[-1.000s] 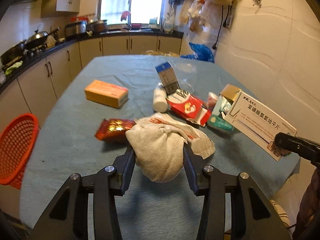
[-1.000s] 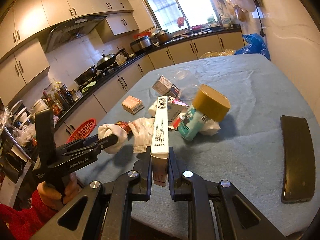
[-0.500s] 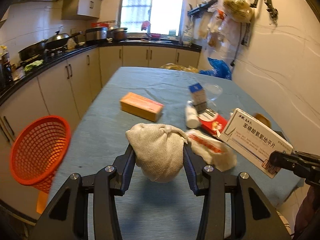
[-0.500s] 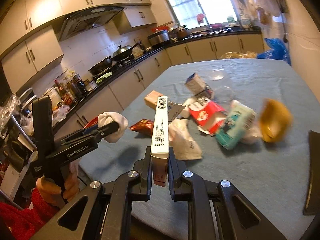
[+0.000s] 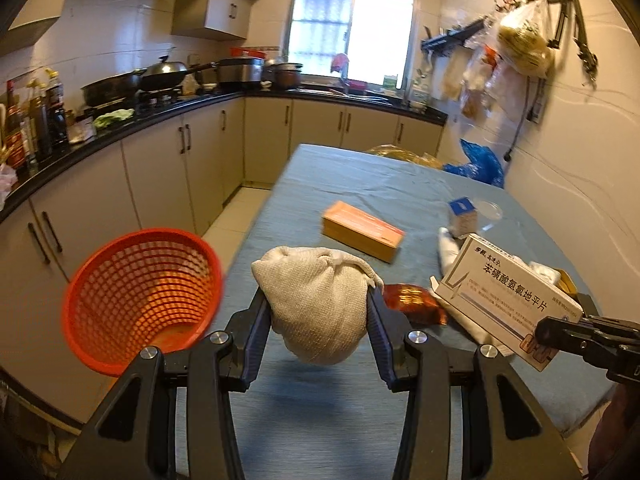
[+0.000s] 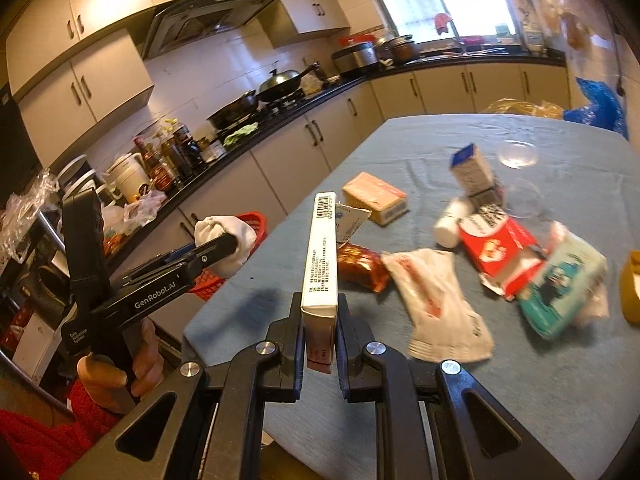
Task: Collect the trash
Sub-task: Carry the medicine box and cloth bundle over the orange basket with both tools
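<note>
My left gripper [image 5: 318,308] is shut on a balled-up beige cloth [image 5: 318,304], held above the near end of the blue table [image 5: 360,176]. In the right wrist view this gripper [image 6: 236,246] and cloth [image 6: 228,234] hang at the table's left edge, above the red mesh basket [image 6: 256,222]. The basket [image 5: 140,300] stands left of the table, its mouth tilted toward me. My right gripper [image 6: 320,312] is shut on a white medicine box [image 6: 322,252], held on edge. The left wrist view shows that box [image 5: 504,292] at right, in the right gripper [image 5: 560,330].
On the table lie an orange box [image 5: 362,230], a red-brown foil wrapper [image 6: 360,266], a white wrapper [image 6: 436,304], a red carton [image 6: 500,248], a teal pack [image 6: 564,288], a blue-topped carton [image 6: 472,172] and a white bottle [image 6: 450,228]. Kitchen cabinets [image 5: 160,176] run along the left.
Both grippers have swung left with their loads. The basket has come from the frame's left edge closer to the middle. The table litter has slid right in both views.
</note>
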Available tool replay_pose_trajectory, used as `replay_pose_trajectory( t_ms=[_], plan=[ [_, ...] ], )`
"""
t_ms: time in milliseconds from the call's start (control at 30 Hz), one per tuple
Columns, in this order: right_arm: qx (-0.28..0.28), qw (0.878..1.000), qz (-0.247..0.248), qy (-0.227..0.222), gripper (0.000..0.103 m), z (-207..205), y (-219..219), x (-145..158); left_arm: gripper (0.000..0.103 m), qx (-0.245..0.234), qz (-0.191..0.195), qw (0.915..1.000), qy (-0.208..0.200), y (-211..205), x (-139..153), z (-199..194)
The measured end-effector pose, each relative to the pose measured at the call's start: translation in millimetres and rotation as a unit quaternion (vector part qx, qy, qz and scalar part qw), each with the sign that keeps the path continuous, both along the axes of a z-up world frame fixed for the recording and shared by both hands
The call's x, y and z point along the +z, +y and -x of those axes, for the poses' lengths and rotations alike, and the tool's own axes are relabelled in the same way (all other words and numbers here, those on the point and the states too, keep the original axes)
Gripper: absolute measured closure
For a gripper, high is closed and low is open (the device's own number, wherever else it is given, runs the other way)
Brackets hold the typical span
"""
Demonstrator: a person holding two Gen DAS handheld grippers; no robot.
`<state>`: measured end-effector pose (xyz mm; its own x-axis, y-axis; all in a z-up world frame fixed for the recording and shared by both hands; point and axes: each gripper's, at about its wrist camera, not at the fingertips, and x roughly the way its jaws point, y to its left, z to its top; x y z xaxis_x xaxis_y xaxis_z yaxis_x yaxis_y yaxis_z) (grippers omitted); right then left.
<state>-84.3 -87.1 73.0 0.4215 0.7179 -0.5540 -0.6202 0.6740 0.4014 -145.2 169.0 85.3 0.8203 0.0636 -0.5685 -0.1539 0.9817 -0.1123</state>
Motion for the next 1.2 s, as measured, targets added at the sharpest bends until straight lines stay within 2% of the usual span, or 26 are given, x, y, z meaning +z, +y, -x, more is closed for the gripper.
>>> replay_pose_trajectory(
  t_ms=[700, 1200],
  plan=[
    [0.086, 0.996, 0.017, 0.001, 0.089, -8, 90, 4, 0.059, 0.105, 0.005, 0.9944, 0.013, 91, -14, 28],
    [0.135, 0.99, 0.039, 0.03, 0.089, -44, 207, -4, 0.059, 0.145, 0.007, 0.9886, 0.04, 147, -34, 12]
  ],
)
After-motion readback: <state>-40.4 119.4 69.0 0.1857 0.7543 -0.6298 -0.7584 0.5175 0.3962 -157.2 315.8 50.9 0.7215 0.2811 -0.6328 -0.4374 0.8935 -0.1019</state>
